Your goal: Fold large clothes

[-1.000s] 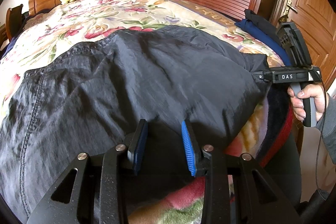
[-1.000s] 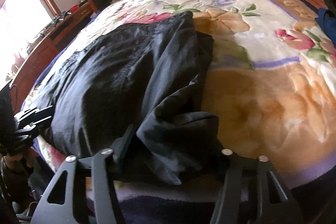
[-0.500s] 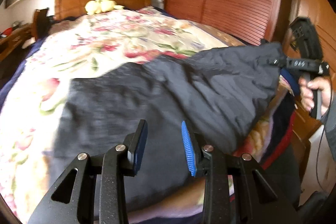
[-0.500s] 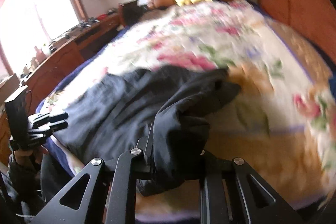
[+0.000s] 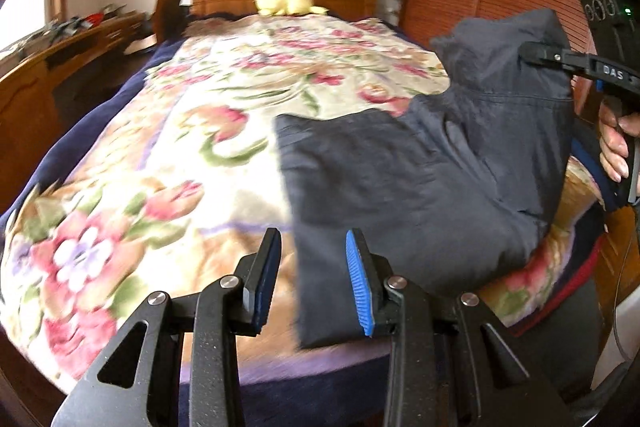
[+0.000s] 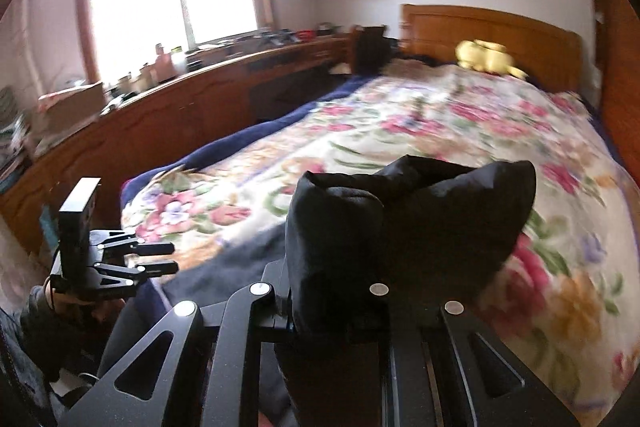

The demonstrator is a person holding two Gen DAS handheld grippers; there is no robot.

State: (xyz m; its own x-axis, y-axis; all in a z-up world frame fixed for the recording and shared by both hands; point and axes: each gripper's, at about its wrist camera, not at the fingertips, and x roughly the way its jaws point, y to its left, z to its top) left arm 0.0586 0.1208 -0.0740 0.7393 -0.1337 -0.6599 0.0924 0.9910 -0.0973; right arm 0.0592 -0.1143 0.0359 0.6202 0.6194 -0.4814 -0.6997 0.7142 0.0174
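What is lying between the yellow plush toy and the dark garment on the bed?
Only bare floral blanket, seen in the left wrist view, from yellow plush toy to dark nylon garment.

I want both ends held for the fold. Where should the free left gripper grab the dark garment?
Take the dark garment at its near lower corner, coming from the left with the open left gripper. That edge lies flat on the blanket, while the right gripper lifts the far end.
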